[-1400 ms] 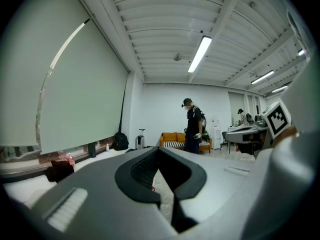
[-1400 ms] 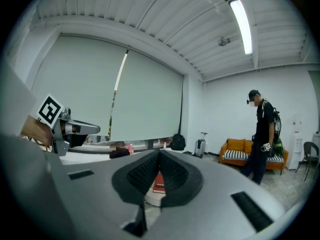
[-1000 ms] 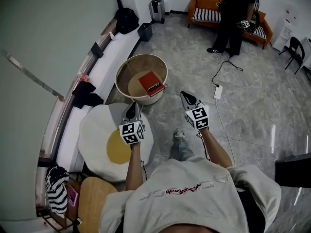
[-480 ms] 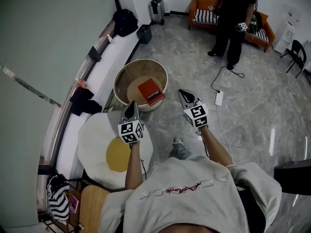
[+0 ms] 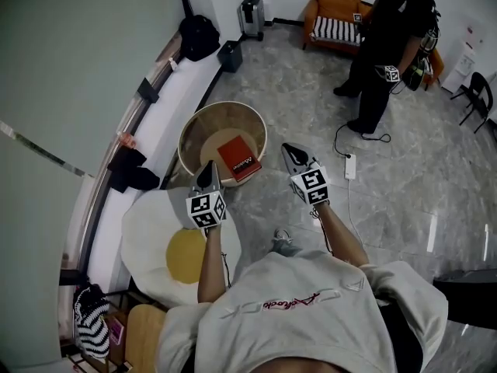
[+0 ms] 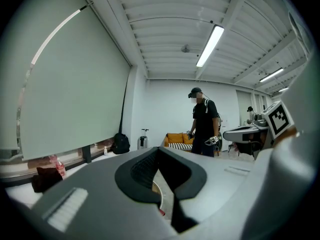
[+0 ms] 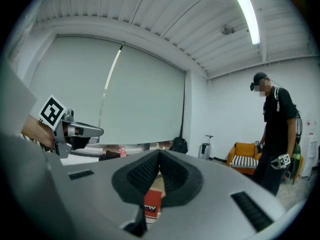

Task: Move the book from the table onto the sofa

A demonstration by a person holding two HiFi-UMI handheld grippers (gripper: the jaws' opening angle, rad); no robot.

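A red book [image 5: 238,158] lies on the round tan table [image 5: 208,130] with a raised rim, toward its right side. My left gripper [image 5: 208,171] hovers shut and empty just short of the table's near rim. My right gripper [image 5: 289,151] is also shut and empty, to the right of the table beside the book. In the right gripper view the book [image 7: 151,205] shows below the closed jaws [image 7: 160,153]. The left gripper view shows closed jaws [image 6: 159,149] with the table rim [image 6: 159,194] under them. The orange sofa [image 5: 334,29] stands at the far wall.
A person in black [image 5: 392,45] stands in front of the sofa. A fried-egg cushion [image 5: 175,239] lies at my lower left. A power strip [image 5: 349,165] and its cable lie on the floor to the right. A suitcase [image 5: 250,10] and a backpack [image 5: 198,33] stand at the back.
I have come nearer the table with both grippers, so the table and book now lie right at the gripper tips. The person in black stepped to the right.
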